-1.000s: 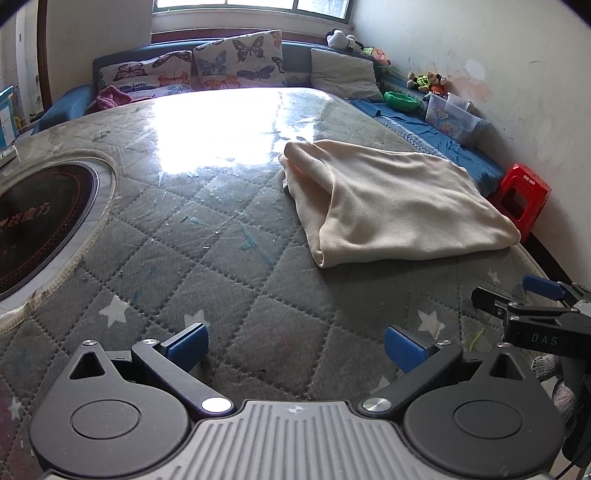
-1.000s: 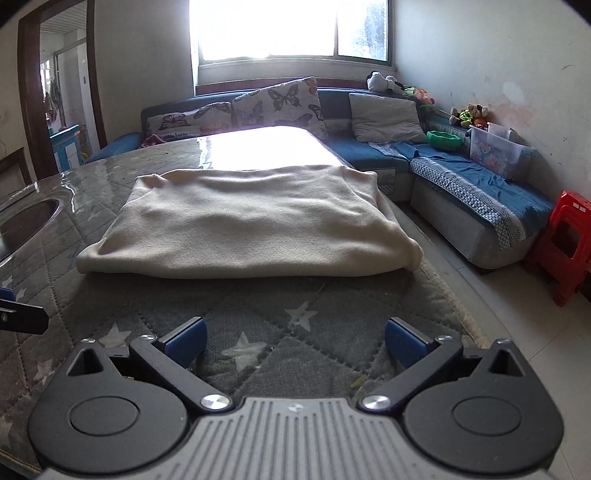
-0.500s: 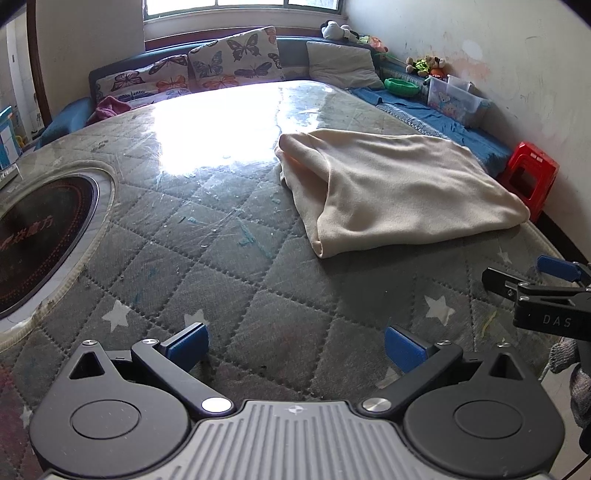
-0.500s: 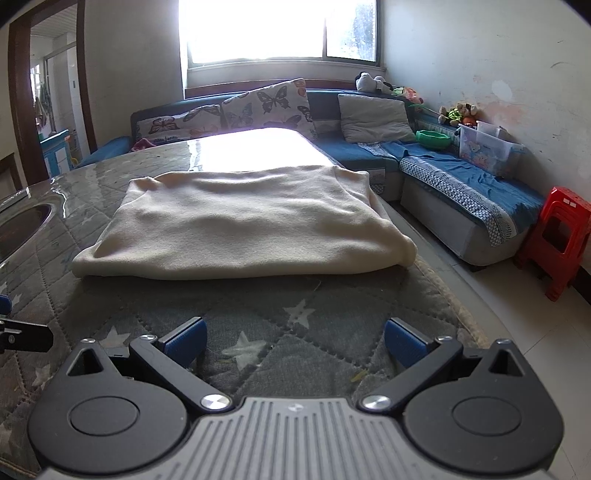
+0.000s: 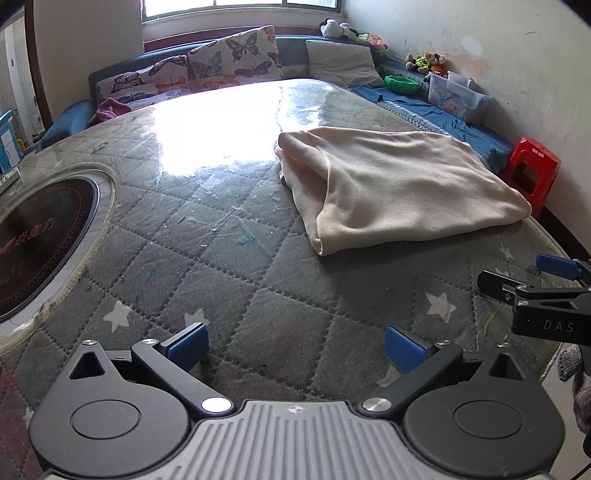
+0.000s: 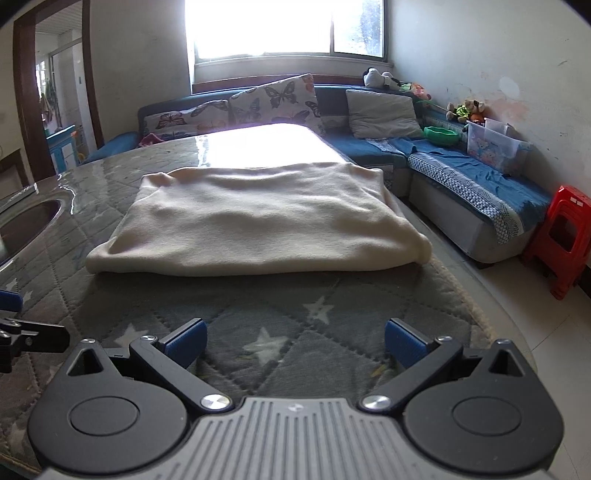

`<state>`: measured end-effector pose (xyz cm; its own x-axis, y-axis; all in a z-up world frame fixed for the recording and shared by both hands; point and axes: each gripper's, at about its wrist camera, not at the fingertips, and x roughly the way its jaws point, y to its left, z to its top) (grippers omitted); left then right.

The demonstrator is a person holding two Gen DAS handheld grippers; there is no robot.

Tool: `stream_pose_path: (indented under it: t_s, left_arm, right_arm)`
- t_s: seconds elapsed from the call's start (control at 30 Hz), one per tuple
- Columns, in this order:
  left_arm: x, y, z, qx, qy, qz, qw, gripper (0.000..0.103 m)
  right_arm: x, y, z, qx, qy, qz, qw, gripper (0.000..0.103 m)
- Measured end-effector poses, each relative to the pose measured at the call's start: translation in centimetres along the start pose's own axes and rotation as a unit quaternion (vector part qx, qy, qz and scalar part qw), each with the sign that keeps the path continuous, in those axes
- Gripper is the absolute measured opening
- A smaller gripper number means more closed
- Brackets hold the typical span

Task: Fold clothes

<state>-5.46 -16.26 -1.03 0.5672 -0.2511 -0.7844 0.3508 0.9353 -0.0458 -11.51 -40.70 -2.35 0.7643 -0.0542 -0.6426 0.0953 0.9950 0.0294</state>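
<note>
1. my left gripper (image 5: 295, 341) is spread wide, nothing btwn the blue pads, hovering just over the quilted table cover (image 5: 207, 266).
2. my right gripper (image 6: 295, 338) is likewise wide open & empty, low over the near edge of the same cover.
3. the cream garment (image 6: 255, 221) lies folded flat on the table. in the right wrist view it's straight ahead at 12 o'clock, near but apart from my pads, its long folded edge facing me.
4. in the left wrist view the garment (image 5: 391, 188) is off at 1 o'clock, well apart from the left pads; its open layered end points toward 9 o'clock.
5. right gripper also shows in the left view at 3 o'clock (image 5: 532, 280), black w/ blue tips; a bit of knitted glove (image 5: 578, 380) below it.
6. left gripper's tip pokes into the right view at 9 o'clock (image 6: 22, 325).
7. a round dark inset plate (image 5: 40, 243) sits in the table at 9 o'clock in the left view, well apart from the garment.
8. beyond the table: blue sofa (image 6: 461, 177) w/ butterfly cushions (image 6: 273, 99), a red stool (image 6: 565, 236) at 3 o'clock on the floor, bright window (image 6: 284, 26) at 12.
</note>
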Motion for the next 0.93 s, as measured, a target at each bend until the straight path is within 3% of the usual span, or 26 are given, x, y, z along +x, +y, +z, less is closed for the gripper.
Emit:
stream_pose_path:
  t_s: [0.37, 0.93]
  left_arm:
    - [-0.5, -0.1, -0.1, -0.014, 0.008, -0.006, 0.9999, 0.103]
    - [-2.3, -1.0, -0.4, -0.01, -0.013, -0.012, 0.9998, 0.103]
  right_arm:
    - [-0.6, 0.8, -0.2, -0.001, 0.002, 0.024, 1.0, 0.103]
    - [-2.1, 1.3, -0.4, 0.01, -0.005, 0.045, 0.999, 0.103]
